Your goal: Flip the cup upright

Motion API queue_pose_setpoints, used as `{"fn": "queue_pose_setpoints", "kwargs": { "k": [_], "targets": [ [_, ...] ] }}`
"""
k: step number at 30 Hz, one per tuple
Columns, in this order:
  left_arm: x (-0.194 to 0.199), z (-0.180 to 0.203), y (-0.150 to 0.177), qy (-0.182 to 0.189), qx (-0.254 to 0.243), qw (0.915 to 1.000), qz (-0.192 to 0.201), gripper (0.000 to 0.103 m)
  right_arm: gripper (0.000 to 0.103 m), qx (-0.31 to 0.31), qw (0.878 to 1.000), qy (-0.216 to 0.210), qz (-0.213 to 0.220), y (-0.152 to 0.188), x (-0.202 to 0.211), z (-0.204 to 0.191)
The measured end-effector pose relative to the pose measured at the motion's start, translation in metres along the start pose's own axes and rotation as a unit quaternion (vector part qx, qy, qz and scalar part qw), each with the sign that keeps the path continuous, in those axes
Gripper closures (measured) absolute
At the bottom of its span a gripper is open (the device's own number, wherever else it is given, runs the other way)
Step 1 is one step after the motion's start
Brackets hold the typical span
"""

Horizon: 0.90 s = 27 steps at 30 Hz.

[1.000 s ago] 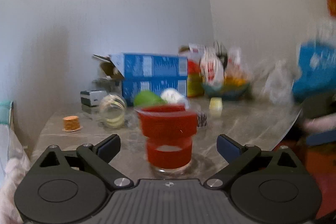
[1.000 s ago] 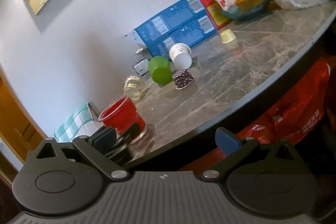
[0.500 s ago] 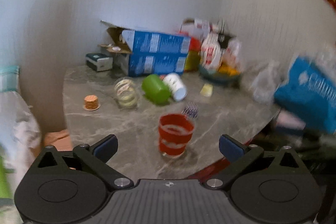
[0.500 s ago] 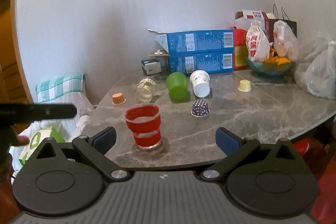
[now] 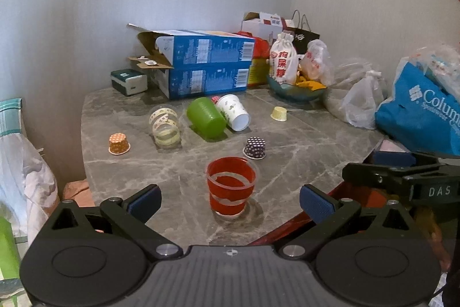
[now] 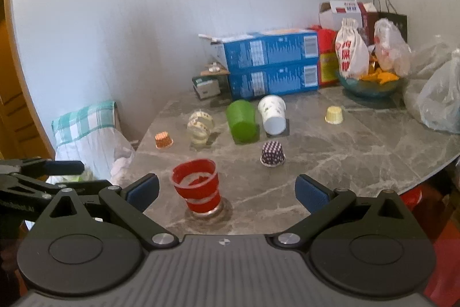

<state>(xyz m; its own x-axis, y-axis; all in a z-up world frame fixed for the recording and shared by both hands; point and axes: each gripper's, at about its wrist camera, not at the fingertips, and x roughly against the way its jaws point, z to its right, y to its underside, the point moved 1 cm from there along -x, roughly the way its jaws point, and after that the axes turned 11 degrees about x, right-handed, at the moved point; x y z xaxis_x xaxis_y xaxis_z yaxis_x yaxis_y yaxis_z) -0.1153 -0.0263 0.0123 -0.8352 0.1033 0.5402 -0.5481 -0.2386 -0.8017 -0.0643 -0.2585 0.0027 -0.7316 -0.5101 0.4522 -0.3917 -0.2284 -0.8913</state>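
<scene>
The red plastic cup [image 5: 231, 186] stands upright near the marble table's [image 5: 302, 140] near edge, so the flip looks done. Left gripper [image 5: 229, 199] and right gripper [image 6: 227, 190] both gape wide, empty.

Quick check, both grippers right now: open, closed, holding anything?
Left gripper: open, holding nothing; the upright red cup stands apart on the table.
Right gripper: open, holding nothing.
</scene>
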Motion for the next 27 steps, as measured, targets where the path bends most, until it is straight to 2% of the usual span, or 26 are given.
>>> {"fn": "queue_pose_setpoints", "kwargs": {
  "k": [27],
  "targets": [
    [0.0039, -0.0040, -0.0004, -0.012, 0.010, 0.9999, 0.003, 0.000, 0.001, 0.021, 1.000, 0.002, -0.005, 0.0000, 0.0003, -0.0060]
  ]
}}
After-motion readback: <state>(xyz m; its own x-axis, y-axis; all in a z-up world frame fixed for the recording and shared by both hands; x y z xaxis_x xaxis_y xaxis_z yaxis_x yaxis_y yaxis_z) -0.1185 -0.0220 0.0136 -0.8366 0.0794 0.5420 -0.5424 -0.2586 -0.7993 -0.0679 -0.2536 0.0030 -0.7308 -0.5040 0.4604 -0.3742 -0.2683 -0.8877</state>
